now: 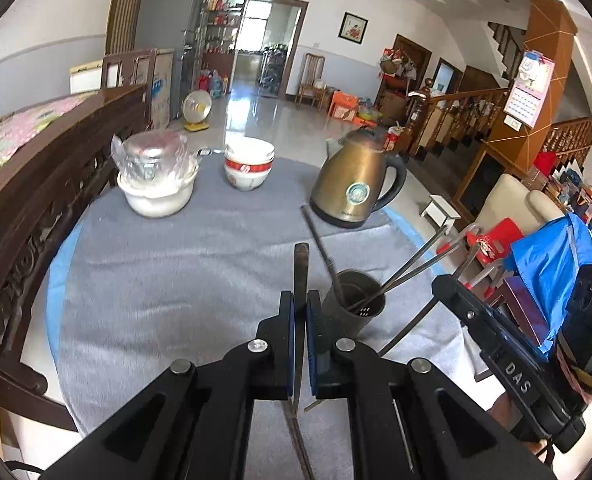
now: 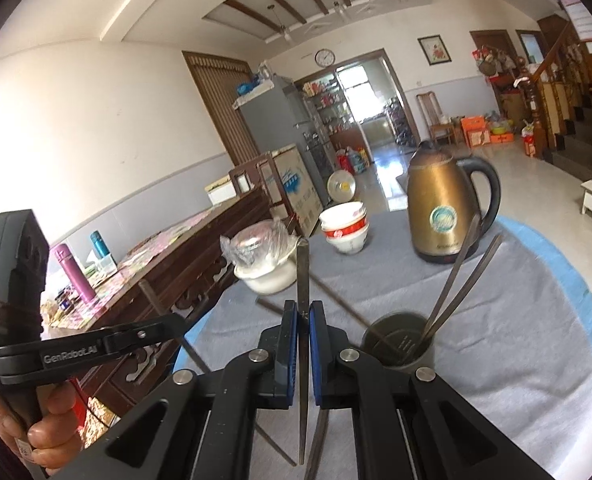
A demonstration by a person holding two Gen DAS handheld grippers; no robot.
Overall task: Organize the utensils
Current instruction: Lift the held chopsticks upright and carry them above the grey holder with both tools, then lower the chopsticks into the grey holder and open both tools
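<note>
grey cloth (image 1: 168, 280) covers the round counter, w/ a blue edge showing at the rim. left gripper (image 1: 300, 304) has its jaws clamped on a flat dark chopstick (image 1: 301, 264), which sticks up past the blue pads and runs down between the arms toward the lens. right gripper (image 2: 303, 312) is the same story: jaws pressed together on its own chopstick (image 2: 303, 276), tip up, lower end trailing below the linkage.

dark metal holder cup (image 1: 354, 304) stands on the cloth just right of the left gripper's jaws; several chopsticks lean in it, fanning up and to the right, one more slanting up-left toward the kettle. in the right wrist view the cup (image 2: 400, 340) sits just right of the jaws w/ two sticks leaning right. more loose sticks lie on the cloth near the grippers, can't count them.

farther back: gold electric kettle (image 1: 356, 184) w/ black handle, stack of white bowls (image 1: 250, 166) w/ red band, and a white pot (image 1: 156, 188) holding a plastic-wrapped glass lid. carved dark wood furniture (image 1: 28, 216) borders the counter on the left.

a hand (image 2: 36, 424) grips the left tool's handle, seen at the left edge of the right wrist view.
</note>
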